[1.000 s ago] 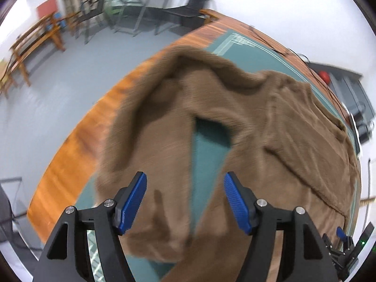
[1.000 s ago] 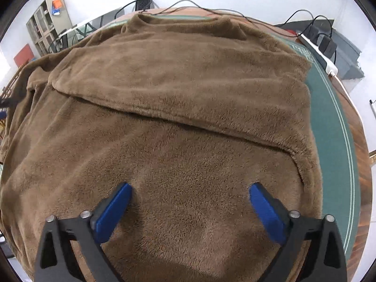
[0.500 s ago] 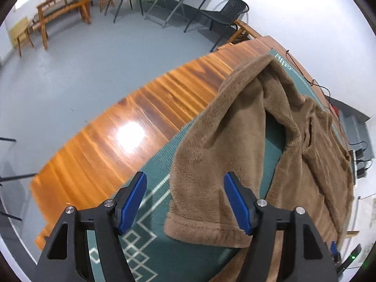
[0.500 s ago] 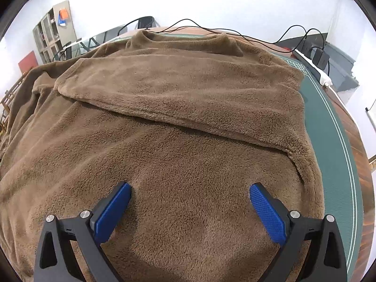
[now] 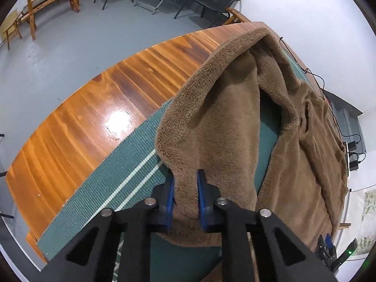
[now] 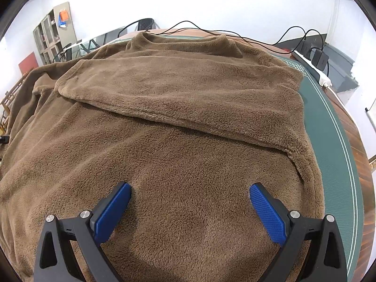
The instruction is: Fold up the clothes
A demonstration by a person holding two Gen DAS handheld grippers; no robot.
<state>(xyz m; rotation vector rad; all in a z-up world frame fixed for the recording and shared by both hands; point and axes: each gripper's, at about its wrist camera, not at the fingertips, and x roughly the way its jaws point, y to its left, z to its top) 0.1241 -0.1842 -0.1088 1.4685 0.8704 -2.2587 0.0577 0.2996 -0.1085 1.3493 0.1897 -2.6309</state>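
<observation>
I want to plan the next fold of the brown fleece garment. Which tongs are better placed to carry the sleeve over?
The left tongs: they are already shut on the sleeve end. The right tongs stand open above the garment's body, gripping nothing.

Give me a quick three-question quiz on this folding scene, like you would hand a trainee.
1. True or false: the left gripper is shut on the brown fleece garment.
2. The right gripper is: A) open above the garment, B) shut on a cable, C) out of view.
3. Fill in: the garment lies on a green ____ over the wooden table.

Key: 1 true; 2 A; 3 mat.
</observation>
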